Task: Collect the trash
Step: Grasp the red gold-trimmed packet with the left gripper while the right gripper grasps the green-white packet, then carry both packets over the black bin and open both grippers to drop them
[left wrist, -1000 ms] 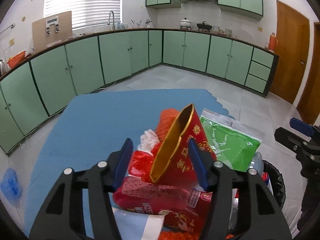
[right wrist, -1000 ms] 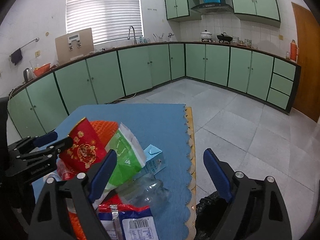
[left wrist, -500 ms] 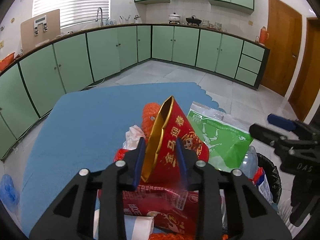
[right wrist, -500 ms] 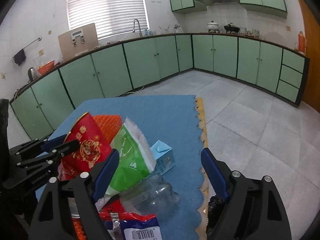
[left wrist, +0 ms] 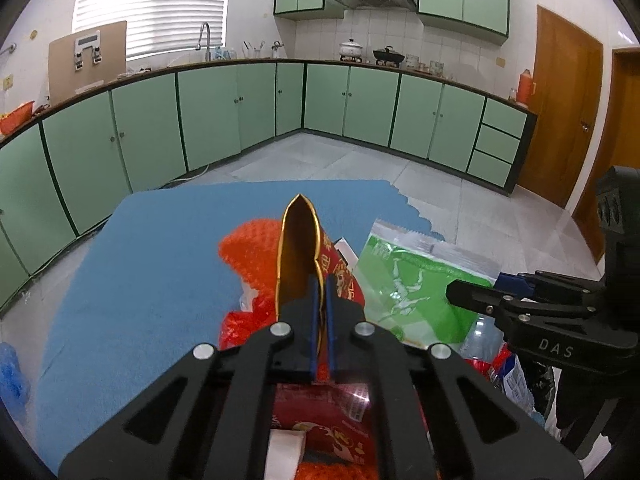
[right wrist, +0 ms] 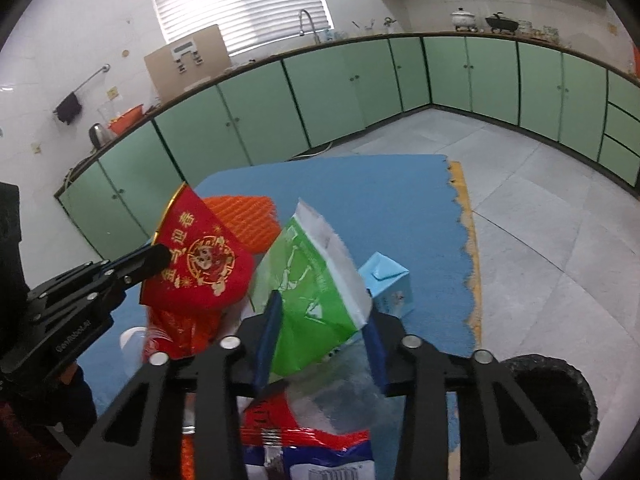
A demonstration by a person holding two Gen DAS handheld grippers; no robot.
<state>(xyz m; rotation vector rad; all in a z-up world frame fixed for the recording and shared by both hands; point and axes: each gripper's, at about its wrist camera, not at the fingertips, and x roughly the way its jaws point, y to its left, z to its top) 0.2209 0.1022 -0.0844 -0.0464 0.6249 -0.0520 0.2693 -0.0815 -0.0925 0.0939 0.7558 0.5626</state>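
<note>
my left gripper (left wrist: 320,312): matt black plastic, blue pads. red cup (right wrist: 200,256) looks like paper, gold print, shiny gold lining. green bag (right wrist: 316,284) glossy, crinkled film. mat (left wrist: 160,264) rough blue, cloth-like. orange net (left wrist: 248,248) bumpy foam. carton (right wrist: 390,284) smooth card.

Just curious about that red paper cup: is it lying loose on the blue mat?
No, the left gripper is shut on the red paper cup's rim, holding it above the trash pile.
</note>
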